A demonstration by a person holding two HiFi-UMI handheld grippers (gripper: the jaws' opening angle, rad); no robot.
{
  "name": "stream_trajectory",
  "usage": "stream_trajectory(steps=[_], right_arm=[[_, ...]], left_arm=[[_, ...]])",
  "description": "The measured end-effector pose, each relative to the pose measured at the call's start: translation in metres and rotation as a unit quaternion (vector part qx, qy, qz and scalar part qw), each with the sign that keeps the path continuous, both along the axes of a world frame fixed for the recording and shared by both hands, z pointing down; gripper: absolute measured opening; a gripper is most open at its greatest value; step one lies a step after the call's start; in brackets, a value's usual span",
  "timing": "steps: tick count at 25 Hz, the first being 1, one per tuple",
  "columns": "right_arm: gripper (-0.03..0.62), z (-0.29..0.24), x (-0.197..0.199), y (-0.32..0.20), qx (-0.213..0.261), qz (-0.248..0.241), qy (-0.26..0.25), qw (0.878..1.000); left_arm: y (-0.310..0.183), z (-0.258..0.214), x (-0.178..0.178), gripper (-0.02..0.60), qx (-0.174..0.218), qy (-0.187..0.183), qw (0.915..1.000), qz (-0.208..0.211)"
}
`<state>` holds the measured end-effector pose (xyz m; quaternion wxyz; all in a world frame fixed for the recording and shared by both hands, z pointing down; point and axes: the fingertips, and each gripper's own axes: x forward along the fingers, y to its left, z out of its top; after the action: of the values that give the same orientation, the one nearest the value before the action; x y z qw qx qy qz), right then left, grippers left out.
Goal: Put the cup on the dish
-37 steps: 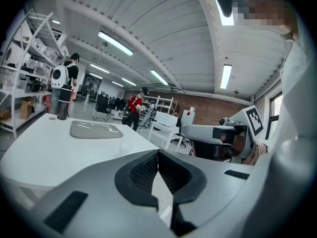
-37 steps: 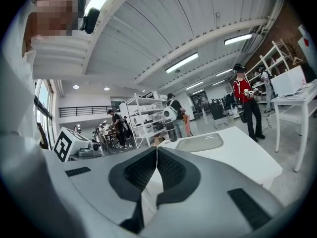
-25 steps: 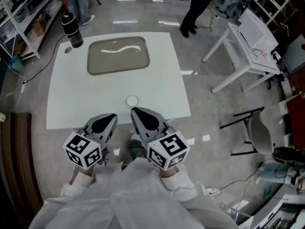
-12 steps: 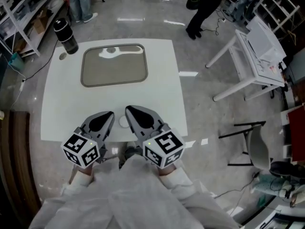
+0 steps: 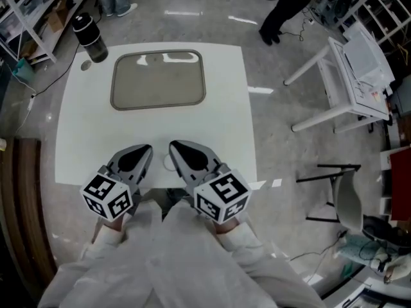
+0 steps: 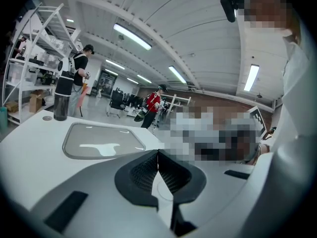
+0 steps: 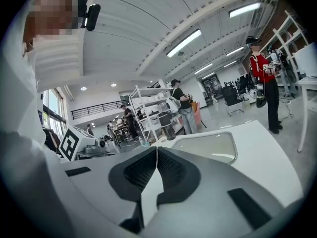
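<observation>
Scene was brightly lit by ceiling strip lights (image 6: 132, 36), glare lay on dish (image 5: 158, 80) and glossy floor (image 5: 192, 15), gripper views bent and darkened at edges.

Dish (image 5: 158, 79) lies on the far half of the table (image 5: 77, 140). Bottle (image 5: 89, 38) stands at the far left corner, behind and left of the dish, with a small disc (image 5: 85, 65) just before it. Cup (image 5: 167, 163) sits at the near edge, well apart from the dish, between the left tongs (image 5: 148, 148) and right tongs (image 5: 174, 145). Second table (image 5: 350, 63) stands on the floor to the right, with a chair (image 5: 343, 194) nearer.
</observation>
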<state>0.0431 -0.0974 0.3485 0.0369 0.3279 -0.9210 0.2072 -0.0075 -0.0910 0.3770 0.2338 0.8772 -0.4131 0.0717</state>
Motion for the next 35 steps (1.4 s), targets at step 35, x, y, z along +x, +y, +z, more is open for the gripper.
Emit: stream_trajectory(steps=[35], right_arm=[[0.015, 0.058, 0.029, 0.019, -0.029, 0.038, 0.068, 0.997]], left_arm=[[0.014, 0.049, -0.001, 0.008, -0.079, 0.003, 0.9951, 0.060]])
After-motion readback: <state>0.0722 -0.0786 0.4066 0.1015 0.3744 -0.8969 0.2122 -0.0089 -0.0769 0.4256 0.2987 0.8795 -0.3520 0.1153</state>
